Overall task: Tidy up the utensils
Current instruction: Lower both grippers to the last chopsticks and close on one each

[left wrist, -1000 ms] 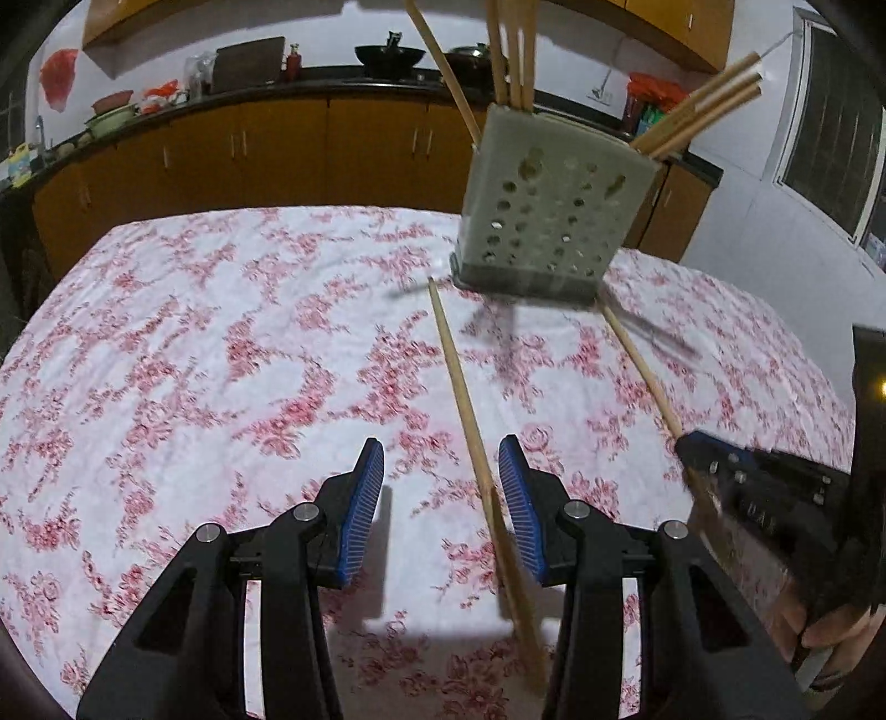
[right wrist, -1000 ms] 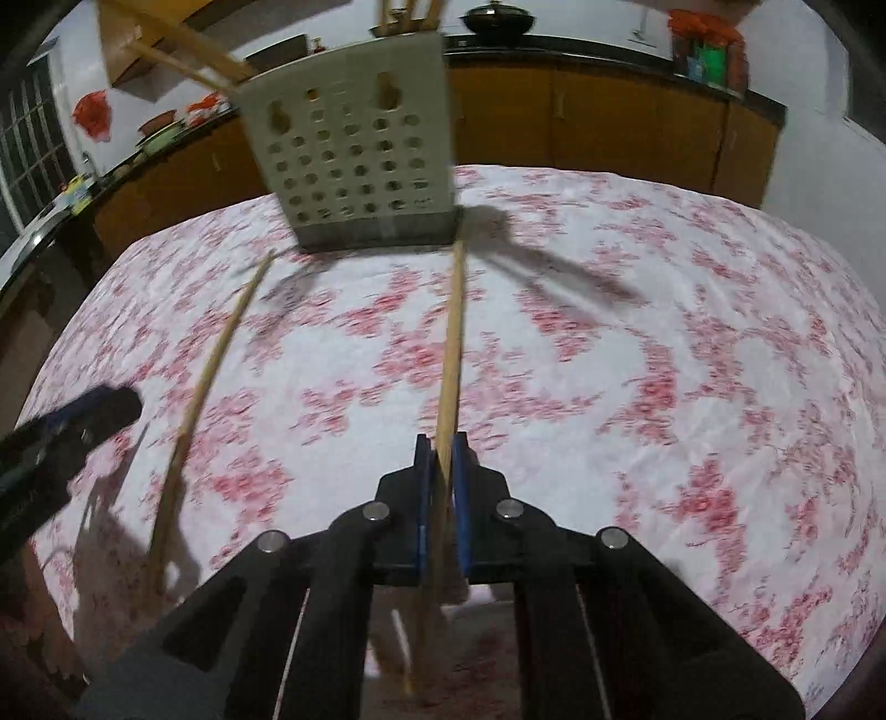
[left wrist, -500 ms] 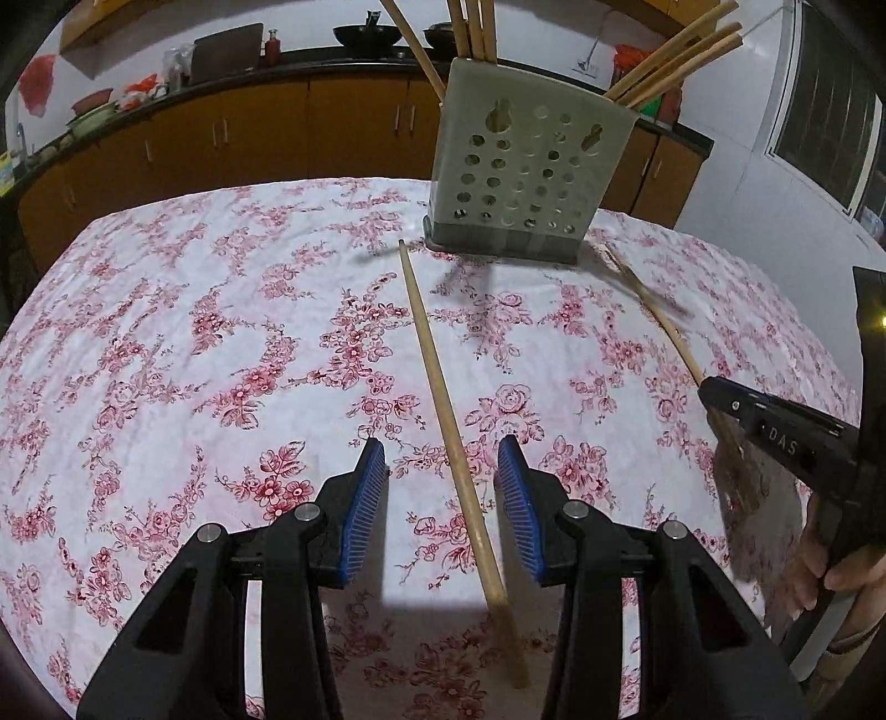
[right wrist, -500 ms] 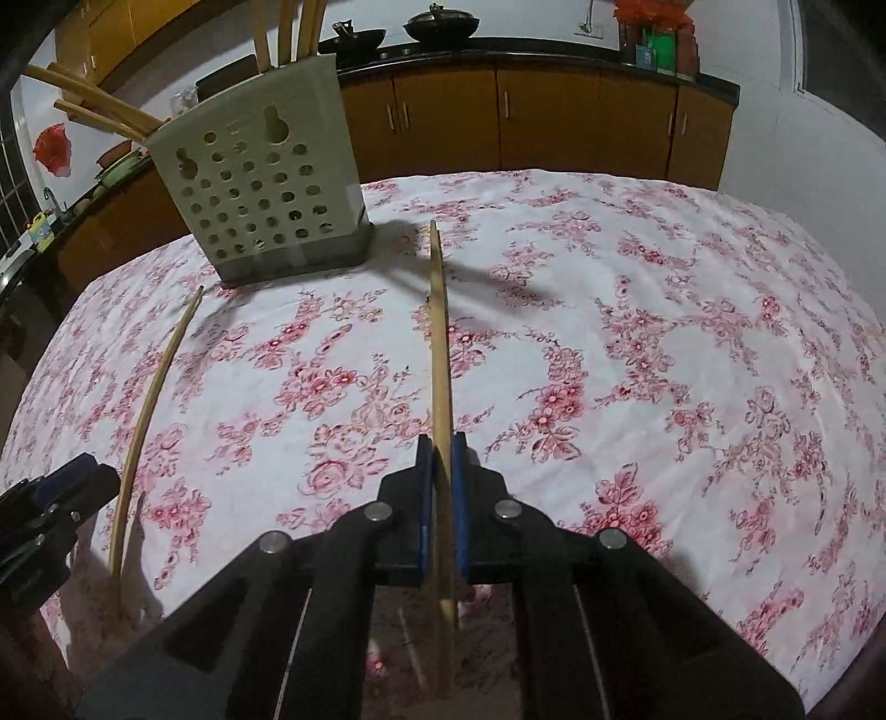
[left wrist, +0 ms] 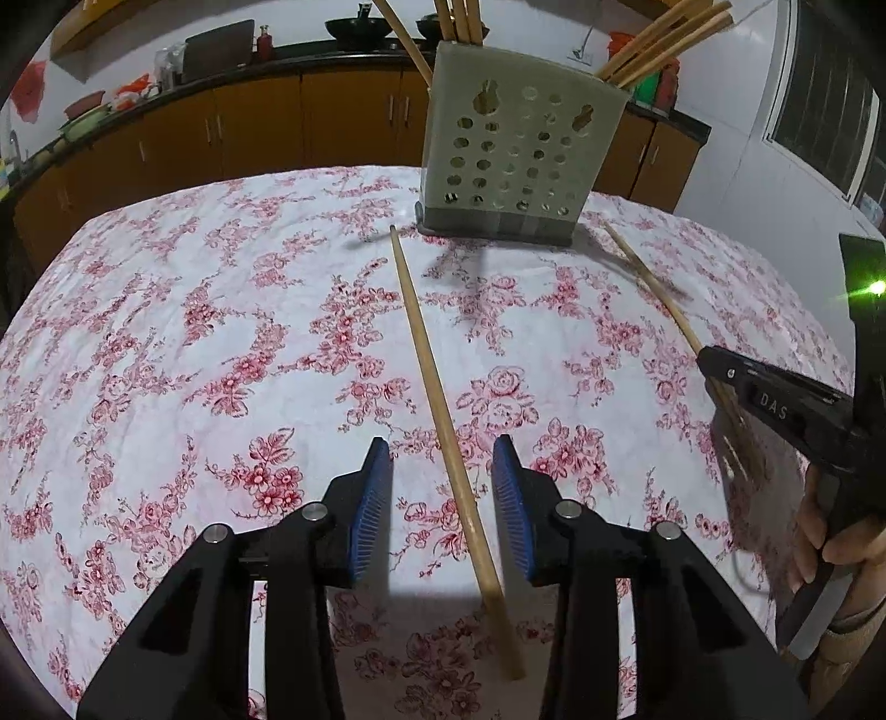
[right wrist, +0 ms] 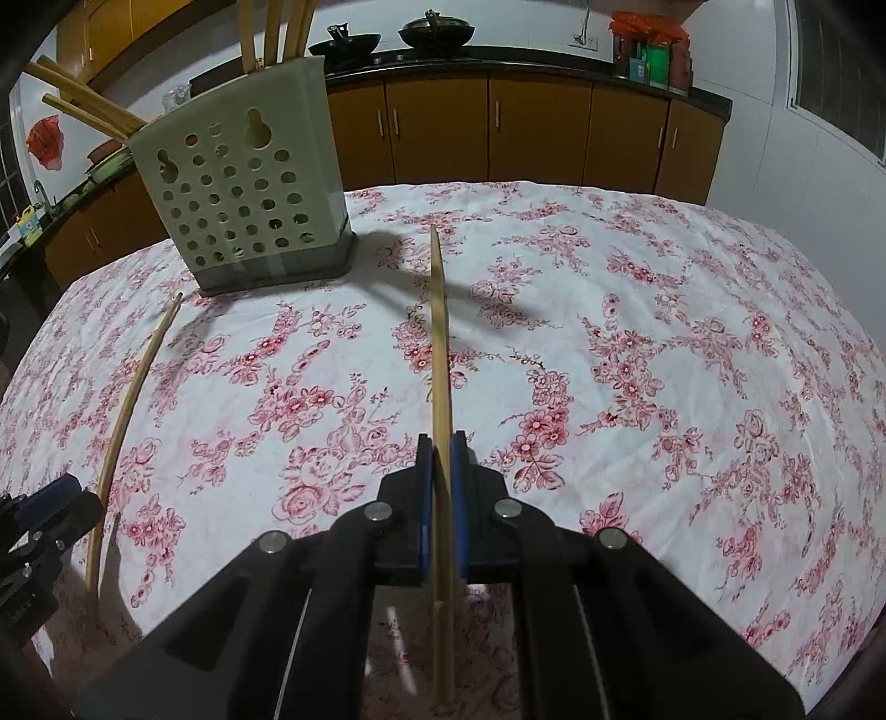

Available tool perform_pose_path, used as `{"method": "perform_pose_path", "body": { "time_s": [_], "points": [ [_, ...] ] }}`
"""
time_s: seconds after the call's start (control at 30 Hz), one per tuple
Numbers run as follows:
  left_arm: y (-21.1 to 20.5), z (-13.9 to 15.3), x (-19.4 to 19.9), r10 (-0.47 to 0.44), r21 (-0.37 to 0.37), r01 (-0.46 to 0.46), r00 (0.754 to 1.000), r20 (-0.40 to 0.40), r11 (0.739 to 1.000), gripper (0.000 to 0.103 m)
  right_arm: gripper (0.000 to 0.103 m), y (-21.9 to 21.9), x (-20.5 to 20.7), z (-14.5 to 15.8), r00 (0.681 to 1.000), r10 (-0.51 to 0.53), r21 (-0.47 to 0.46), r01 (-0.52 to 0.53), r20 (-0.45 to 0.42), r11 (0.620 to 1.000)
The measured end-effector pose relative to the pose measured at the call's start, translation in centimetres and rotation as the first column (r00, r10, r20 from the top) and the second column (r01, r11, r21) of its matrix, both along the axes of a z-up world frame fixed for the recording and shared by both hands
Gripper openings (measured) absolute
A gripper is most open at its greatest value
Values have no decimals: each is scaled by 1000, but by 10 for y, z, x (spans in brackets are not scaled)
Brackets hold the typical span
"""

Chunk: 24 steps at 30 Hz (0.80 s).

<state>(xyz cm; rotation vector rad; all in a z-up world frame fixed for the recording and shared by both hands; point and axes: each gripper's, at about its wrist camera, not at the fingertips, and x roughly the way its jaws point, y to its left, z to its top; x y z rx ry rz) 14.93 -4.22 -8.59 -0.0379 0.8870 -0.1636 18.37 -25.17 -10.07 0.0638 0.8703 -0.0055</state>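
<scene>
A perforated grey utensil holder (left wrist: 515,149) stands at the far side of the table with several wooden chopsticks in it; it also shows in the right wrist view (right wrist: 243,194). My left gripper (left wrist: 443,487) is open, its jaws on either side of a chopstick (left wrist: 432,382) that lies flat on the cloth. My right gripper (right wrist: 441,482) is shut on a second chopstick (right wrist: 440,332), which points forward toward the holder. In the left wrist view this chopstick (left wrist: 653,288) runs to the right gripper (left wrist: 775,404) at the right edge.
The table is covered by a white cloth with red flowers (left wrist: 221,343). Brown kitchen cabinets (right wrist: 526,127) and a counter with pots (right wrist: 437,25) run behind it. The lying chopstick (right wrist: 127,399) and the left gripper (right wrist: 33,526) show at the left of the right wrist view.
My left gripper has shifted so the lying chopstick sits between its open jaws. My right gripper stays shut on its chopstick and has swung right, away from the holder.
</scene>
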Motion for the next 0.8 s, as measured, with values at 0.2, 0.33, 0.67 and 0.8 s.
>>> {"method": "perform_pose_path", "body": {
  "time_s": [0.2, 0.33, 0.67, 0.8],
  "points": [
    [-1, -2, 1, 11, 50, -11, 1000, -2, 999, 15, 8, 1, -1, 0, 1000, 0, 0, 0, 0, 1000],
    [0, -2, 8, 5, 72, -4, 1000, -8, 997, 8, 8, 1, -1, 0, 1000, 1, 0, -1, 0, 1000],
    [23, 0, 44, 56, 81, -53, 998, -32, 995, 8, 8, 5, 2, 0, 999, 32, -18, -32, 0, 999],
    [32, 0, 51, 83, 80, -81, 996, -25, 993, 8, 8, 9, 5, 0, 999, 42, -27, -42, 1, 999]
  ]
}}
